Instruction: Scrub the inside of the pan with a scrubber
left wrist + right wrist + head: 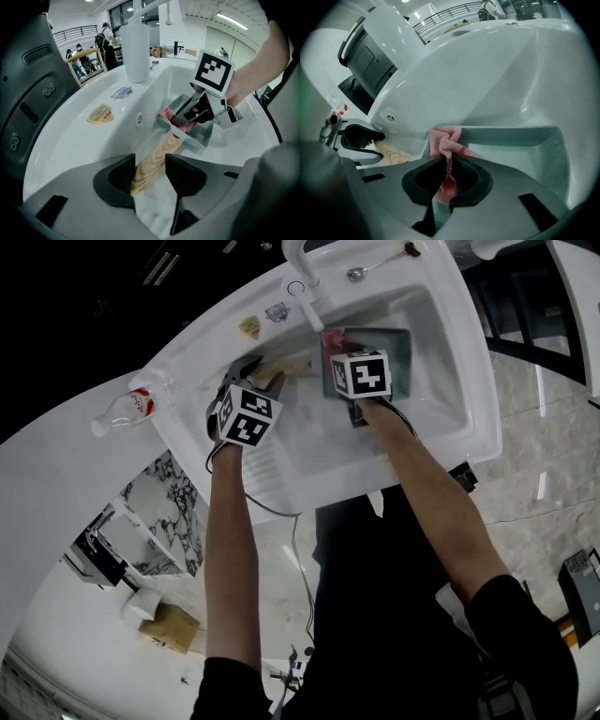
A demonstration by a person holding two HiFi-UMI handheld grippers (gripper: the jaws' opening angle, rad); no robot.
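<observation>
- Pan (520,157): square, grey-green, shallow-walled, with a pale wooden handle (157,157). It sat in the white sink (480,390), handle clamped in the left gripper (150,171).
- Scrubber (446,140): pink mesh, bunched against the pan's inner corner by the handle, pinched by the right gripper (447,180).

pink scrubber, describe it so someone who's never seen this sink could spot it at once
Look into the white sink, at the grey-green square pan lying in it. At the pan's corner near its wooden handle, the right gripper pinches a crumpled mesh scrap: the scrubber. It is the only pink, soft thing there.
</observation>
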